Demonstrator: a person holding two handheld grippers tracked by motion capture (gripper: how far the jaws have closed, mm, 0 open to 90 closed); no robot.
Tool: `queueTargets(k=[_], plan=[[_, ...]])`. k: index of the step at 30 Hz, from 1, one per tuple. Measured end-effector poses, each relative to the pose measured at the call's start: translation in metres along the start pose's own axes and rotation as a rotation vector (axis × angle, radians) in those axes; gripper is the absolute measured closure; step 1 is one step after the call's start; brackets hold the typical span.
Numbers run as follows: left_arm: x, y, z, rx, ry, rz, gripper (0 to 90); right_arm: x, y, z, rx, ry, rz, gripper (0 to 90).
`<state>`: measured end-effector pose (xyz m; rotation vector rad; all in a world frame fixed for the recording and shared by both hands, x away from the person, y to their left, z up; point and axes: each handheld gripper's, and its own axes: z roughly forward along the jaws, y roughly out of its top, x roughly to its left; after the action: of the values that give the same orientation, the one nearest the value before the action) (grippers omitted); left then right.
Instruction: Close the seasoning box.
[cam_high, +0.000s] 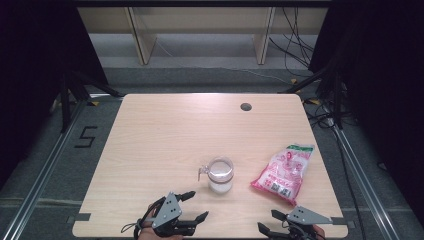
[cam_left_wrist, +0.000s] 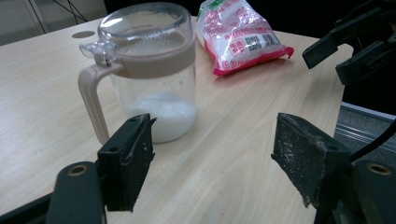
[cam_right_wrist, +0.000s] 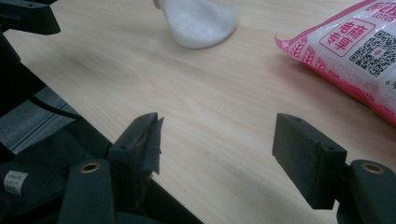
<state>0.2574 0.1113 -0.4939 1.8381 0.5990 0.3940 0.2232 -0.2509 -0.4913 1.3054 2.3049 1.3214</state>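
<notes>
The lidded jar (cam_high: 220, 174) of white powder stands mid-table, left of the pink bag (cam_high: 283, 173). Both my left gripper (cam_high: 194, 206) and right gripper (cam_high: 267, 221) gape wide, empty. A careless nudge could topple it.

The pink bag (cam_right_wrist: 355, 51) carries large Chinese characters in a white panel, beside a QR code, and small Latin letters above them that look like "LOTUS". In the left gripper view its barcode label (cam_left_wrist: 254, 43) shows, the digits too small to read. On the floor left of the counter, black tape forms a "5" (cam_high: 86, 137).
</notes>
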Motion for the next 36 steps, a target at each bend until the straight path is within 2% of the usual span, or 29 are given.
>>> queueTargets(k=[1, 2, 3, 4, 6, 9, 10, 11, 12, 13, 14, 15, 16, 18, 19, 20, 21, 22, 23, 27, 28, 29, 31, 34, 35, 36], plan=[[0.000, -0.002, -0.001, 0.014, -0.009, 0.008, 28.2, 0.000, 0.000, 0.000, -0.004, 0.006, -0.009, 32.7], [-0.002, -0.004, -0.001, 0.010, -0.009, 0.002, 28.1, 0.003, -0.001, -0.001, 0.020, -0.004, 0.009, 32.7], [-0.003, -0.006, -0.002, 0.013, -0.008, 0.003, 27.9, -0.001, -0.001, 0.002, 0.005, 0.008, -0.056, 32.5], [-0.004, -0.008, -0.002, 0.020, -0.007, 0.007, 27.8, 0.004, -0.003, -0.001, 0.029, -0.009, -0.013, 32.4], [-0.006, -0.011, -0.002, 0.031, -0.003, 0.009, 27.7, 0.002, -0.004, 0.000, 0.022, -0.012, -0.057, 32.4], [-0.008, -0.015, 0.001, 0.040, 0.005, 0.015, 27.4, 0.004, -0.006, -0.001, 0.026, -0.004, -0.057, 32.1], [-0.006, -0.015, 0.000, 0.056, 0.005, 0.051, 27.2, 0.006, -0.007, -0.001, 0.032, 0.001, -0.033, 31.9], [-0.008, -0.016, 0.000, 0.055, 0.009, 0.028, 27.0, 0.008, -0.008, -0.002, 0.038, 0.002, -0.023, 31.7], [-0.007, -0.017, -0.001, 0.069, 0.005, 0.036, 26.9, 0.008, -0.009, -0.001, 0.039, -0.002, -0.034, 31.6], [-0.007, -0.017, -0.001, 0.069, 0.005, 0.036, 26.8, 0.006, -0.009, -0.002, 0.042, -0.012, -0.065, 31.6], [-0.007, -0.019, 0.000, 0.074, 0.010, 0.037, 26.8, 0.006, -0.010, -0.002, 0.037, 0.000, -0.058, 31.5], [-0.007, -0.020, 0.001, 0.074, -0.002, 0.015, 26.7, 0.006, -0.010, -0.001, 0.032, 0.002, -0.079, 31.3], [-0.008, -0.021, 0.002, 0.072, 0.011, 0.011, 26.7, 0.006, -0.011, -0.002, 0.046, -0.009, -0.063, 31.2], [-0.007, -0.022, 0.002, 0.086, 0.008, 0.013, 26.5, 0.010, -0.013, -0.003, 0.062, -0.007, -0.021, 31.0], [-0.007, -0.022, 0.002, 0.087, 0.004, 0.011, 26.5, 0.011, -0.013, -0.004, 0.066, 0.006, -0.019, 31.0], [-0.005, -0.022, 0.001, 0.109, 0.008, 0.033, 26.5, 0.011, -0.013, -0.004, 0.062, 0.007, -0.027, 30.9], [-0.007, -0.022, 0.002, 0.081, 0.008, 0.013, 26.5, 0.009, -0.013, -0.004, 0.063, 0.005, -0.040, 30.9], [-0.006, -0.021, 0.000, 0.097, 0.017, 0.027, 26.5, 0.009, -0.013, -0.004, 0.061, 0.007, -0.042, 30.8], [-0.006, -0.021, 0.000, 0.084, 0.019, 0.018, 26.5, 0.008, -0.013, -0.003, 0.053, 0.015, -0.068, 30.8], [-0.006, -0.022, 0.000, 0.086, 0.022, 0.017, 26.3, 0.009, -0.014, -0.004, 0.063, 0.007, -0.046, 30.7], [-0.005, -0.022, 0.000, 0.093, 0.017, 0.018, 26.3, 0.011, -0.014, -0.004, 0.074, 0.008, -0.017, 30.6], [-0.006, -0.022, 0.000, 0.093, 0.017, 0.016, 26.3, 0.009, -0.014, -0.003, 0.064, 0.011, -0.045, 30.6], [-0.006, -0.022, 0.000, 0.093, 0.016, 0.017, 26.2, 0.008, -0.014, -0.003, 0.060, 0.007, -0.055, 30.6], [-0.006, -0.022, 0.001, 0.089, 0.014, 0.010, 26.1, 0.008, -0.014, -0.002, 0.063, 0.007, -0.055, 30.5], [-0.006, -0.023, 0.002, 0.074, 0.016, -0.003, 26.1, 0.008, -0.014, -0.002, 0.061, 0.014, -0.055, 30.5], [-0.006, -0.023, 0.001, 0.081, 0.012, -0.002, 26.1, 0.008, -0.014, -0.002, 0.063, 0.003, -0.056, 30.5]])
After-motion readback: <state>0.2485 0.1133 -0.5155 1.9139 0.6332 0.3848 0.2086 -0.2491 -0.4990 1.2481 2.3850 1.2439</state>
